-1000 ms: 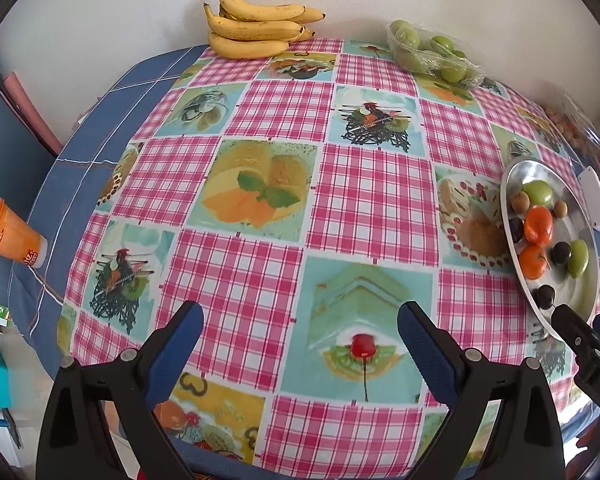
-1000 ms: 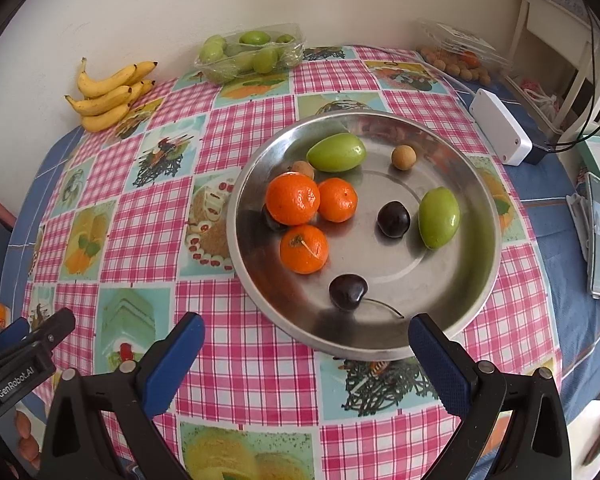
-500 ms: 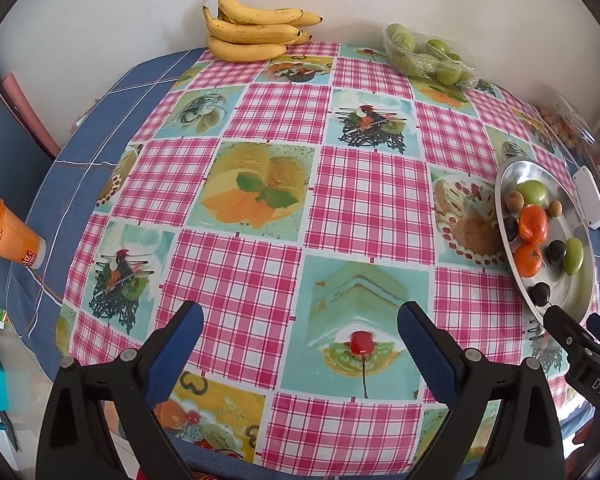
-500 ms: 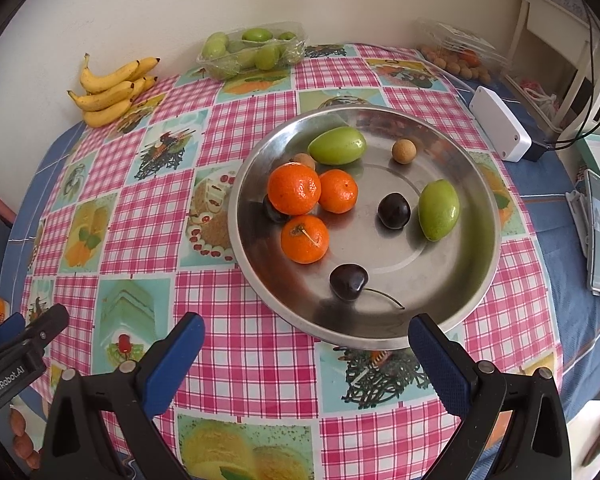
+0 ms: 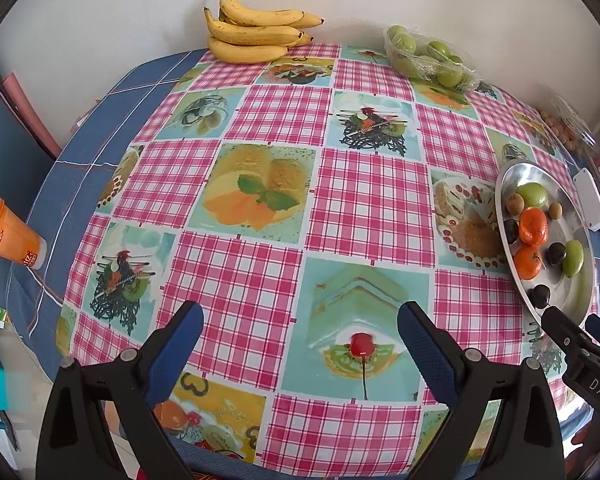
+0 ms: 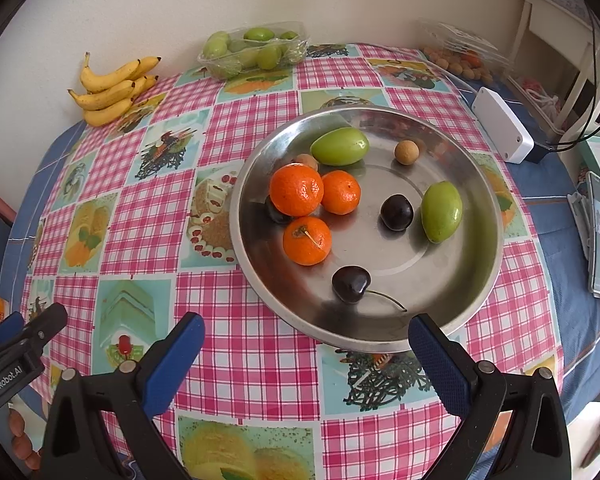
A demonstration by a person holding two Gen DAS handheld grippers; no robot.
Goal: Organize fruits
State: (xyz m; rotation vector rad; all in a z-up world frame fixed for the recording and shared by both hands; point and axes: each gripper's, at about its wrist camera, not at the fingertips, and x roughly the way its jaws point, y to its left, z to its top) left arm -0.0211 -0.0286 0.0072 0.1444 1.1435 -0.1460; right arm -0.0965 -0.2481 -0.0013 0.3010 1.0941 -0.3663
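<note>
Steel tray [image 6: 488, 216] of fruit sits on the table [image 5: 260, 272]; left tongs [image 5: 300, 340] and right tongs [image 6: 306, 344] gape wide, empty.

left wrist: over near table edge | right wrist: over tray [image 6: 496, 216] | shared: tray

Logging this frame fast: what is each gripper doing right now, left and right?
Left gripper: open, holding nothing, over the tablecloth.
Right gripper: open, holding nothing, at the near rim of the metal plate.
</note>
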